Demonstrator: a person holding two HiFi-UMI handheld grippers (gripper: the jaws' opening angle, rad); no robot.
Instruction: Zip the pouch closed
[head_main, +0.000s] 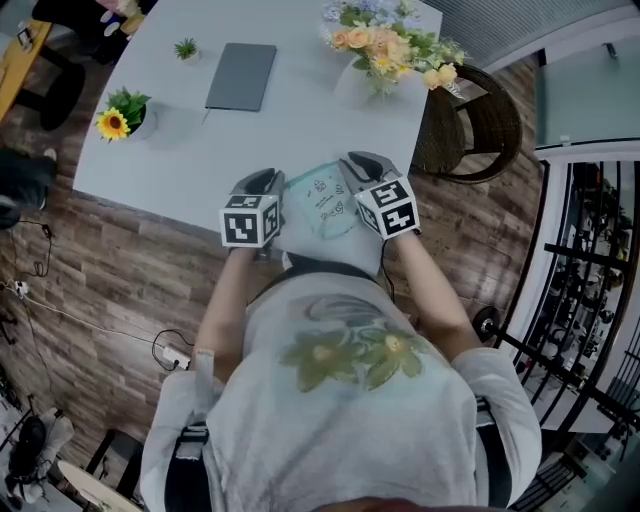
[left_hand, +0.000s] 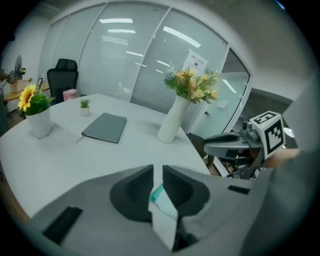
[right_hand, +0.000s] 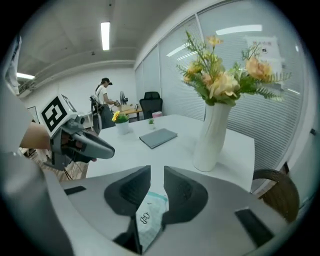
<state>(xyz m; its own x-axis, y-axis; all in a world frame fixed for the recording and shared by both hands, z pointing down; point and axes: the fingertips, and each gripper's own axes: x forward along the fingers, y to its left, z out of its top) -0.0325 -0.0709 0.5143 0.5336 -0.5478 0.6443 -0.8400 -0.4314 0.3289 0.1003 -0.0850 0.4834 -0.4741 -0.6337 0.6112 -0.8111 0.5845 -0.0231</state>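
Hanging between the two tools, the pouch (head_main: 322, 205) is held up at the near edge of the surface (head_main: 190, 150), just ahead of the person's chest. The left hand-held gripper (head_main: 266, 182) has its jaws nearly together on the pouch's teal-edged corner, and the left gripper view shows that edge pinched in the narrow gap. The right hand-held gripper (head_main: 362, 165) grips the opposite side. Its own view shows a pale, printed corner of the pouch wedged between its jaws, with a slit of gap left at the tips. Both point forward and down toward the surface. Whether the zip is closed I cannot tell.

Beyond the right hand-held gripper stands a white vase (right_hand: 212, 135) of flowers. A grey notebook (head_main: 241, 76) lies ahead of the left one, and a sunflower pot (head_main: 122, 112) sits well off to its left. A wicker chair (head_main: 480, 125) stands to the right of the right hand-held gripper, off the surface.
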